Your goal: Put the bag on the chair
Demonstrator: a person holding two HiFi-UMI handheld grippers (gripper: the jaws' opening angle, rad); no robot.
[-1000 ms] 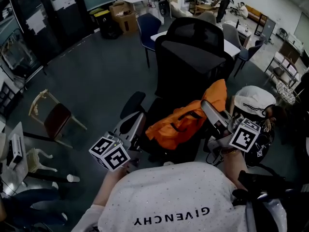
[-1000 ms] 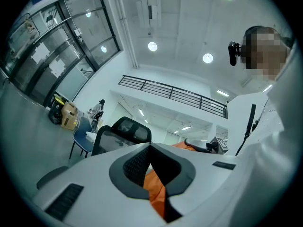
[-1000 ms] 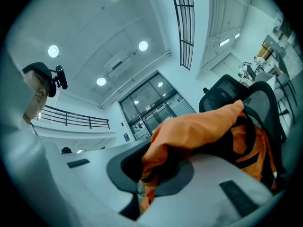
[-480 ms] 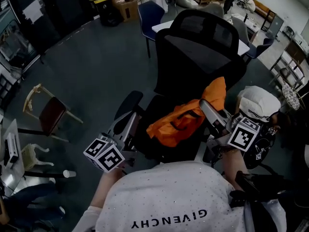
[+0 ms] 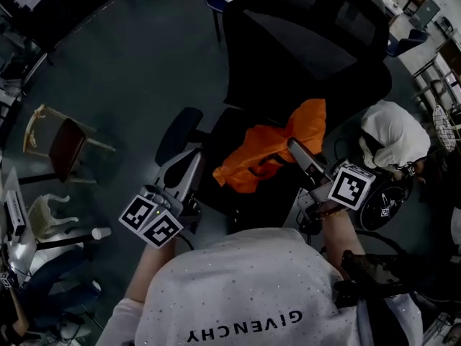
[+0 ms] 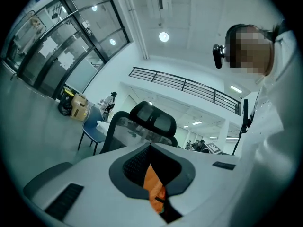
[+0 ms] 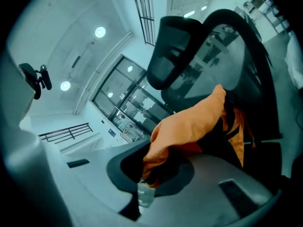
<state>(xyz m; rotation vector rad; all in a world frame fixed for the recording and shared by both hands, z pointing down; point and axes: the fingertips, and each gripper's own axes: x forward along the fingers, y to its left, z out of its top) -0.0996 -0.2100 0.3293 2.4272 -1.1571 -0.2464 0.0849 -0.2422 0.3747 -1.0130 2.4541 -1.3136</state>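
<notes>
Holding the orange bag (image 5: pixel 270 146) over the seat of the black office chair (image 5: pixel 302 56), just before its backrest. Pinched at the high end by the right claw (image 5: pixel 294 147), closed tight on the cloth; caught at the low end by the left claw (image 5: pixel 198 171) (orange cloth and a dark strap in its slit), likewise closed.

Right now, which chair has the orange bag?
The big black office chair in the middle; the orange bag is over its seat. The small wooden chair stands apart at left.
</notes>
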